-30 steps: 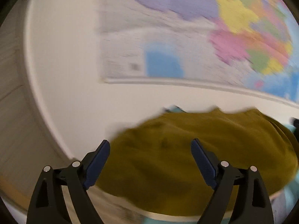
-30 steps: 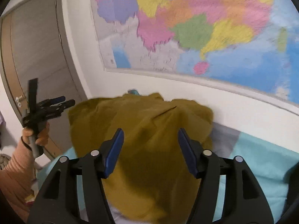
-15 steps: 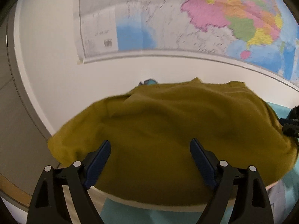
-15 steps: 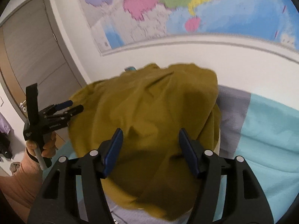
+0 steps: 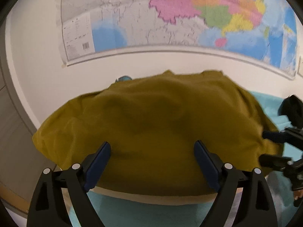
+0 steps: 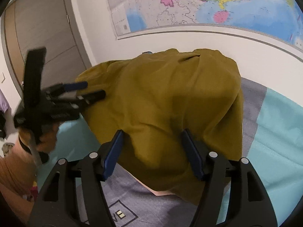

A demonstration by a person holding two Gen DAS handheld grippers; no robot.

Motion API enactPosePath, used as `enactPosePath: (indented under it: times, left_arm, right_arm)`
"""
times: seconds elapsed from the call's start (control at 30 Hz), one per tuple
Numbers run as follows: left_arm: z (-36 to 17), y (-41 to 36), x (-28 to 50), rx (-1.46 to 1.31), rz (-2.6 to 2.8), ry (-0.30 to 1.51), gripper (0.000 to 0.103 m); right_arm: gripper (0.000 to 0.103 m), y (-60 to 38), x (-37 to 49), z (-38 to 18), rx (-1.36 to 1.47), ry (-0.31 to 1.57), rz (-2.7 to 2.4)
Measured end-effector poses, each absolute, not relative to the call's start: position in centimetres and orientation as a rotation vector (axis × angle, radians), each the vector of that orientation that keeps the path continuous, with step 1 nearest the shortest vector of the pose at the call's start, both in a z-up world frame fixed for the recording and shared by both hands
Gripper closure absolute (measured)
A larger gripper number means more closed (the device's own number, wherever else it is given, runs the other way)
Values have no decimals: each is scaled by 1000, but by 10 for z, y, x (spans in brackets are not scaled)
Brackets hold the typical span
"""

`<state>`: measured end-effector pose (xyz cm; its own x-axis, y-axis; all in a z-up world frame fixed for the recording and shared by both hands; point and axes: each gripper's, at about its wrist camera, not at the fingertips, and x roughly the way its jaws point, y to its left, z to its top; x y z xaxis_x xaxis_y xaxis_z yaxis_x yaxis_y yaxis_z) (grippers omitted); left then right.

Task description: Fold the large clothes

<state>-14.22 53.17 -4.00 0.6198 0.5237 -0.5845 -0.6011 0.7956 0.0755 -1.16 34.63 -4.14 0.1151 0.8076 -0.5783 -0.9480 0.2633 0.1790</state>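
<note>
Two fisheye views, each mounted on a handheld gripper and looking forward along its two blue-padded fingers, tilted somewhat downward.

The left wrist view faces a white wall with a map at twelve o'clock. A mustard-yellow garment fills the centre, close to the lens. The right gripper enters at three o'clock.

The right wrist view looks at the same garment from further right, equally close. The map is at twelve o'clock, a door at ten, and the left gripper at nine.

Both views share the garment, map and wall.
</note>
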Motion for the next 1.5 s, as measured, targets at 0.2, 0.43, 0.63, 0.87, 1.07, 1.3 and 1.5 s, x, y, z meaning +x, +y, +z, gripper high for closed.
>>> enactPosePath:
  times: [0.2,0.43,0.63,0.87,1.07,1.3,1.5]
  left_arm:
    - [-34,523,-147,-139,681,607,17]
    - [-29,497,-156,-113,682,563,7]
    - [-26,480,-163,-129,703,529,7]
    - [-33,459,-172,-193,703,501,7]
    - [-44,437,-179,-205,734,489,7]
    - [-46,417,-185,-211,767,501,7]
    - [-45,399,-190,-201,783,490,7]
  right_arm:
    - [35,334,-17,-26,-236,625,1307]
    - [30,322,-25,-17,-211,600,1314]
    - [21,310,-32,-14,-193,585,1311]
    - [8,288,-46,-12,-195,530,1252]
    - [6,273,-56,-15,-196,517,1219]
    - [6,260,-67,-18,-202,509,1212]
    - [6,249,-76,-21,-206,508,1214]
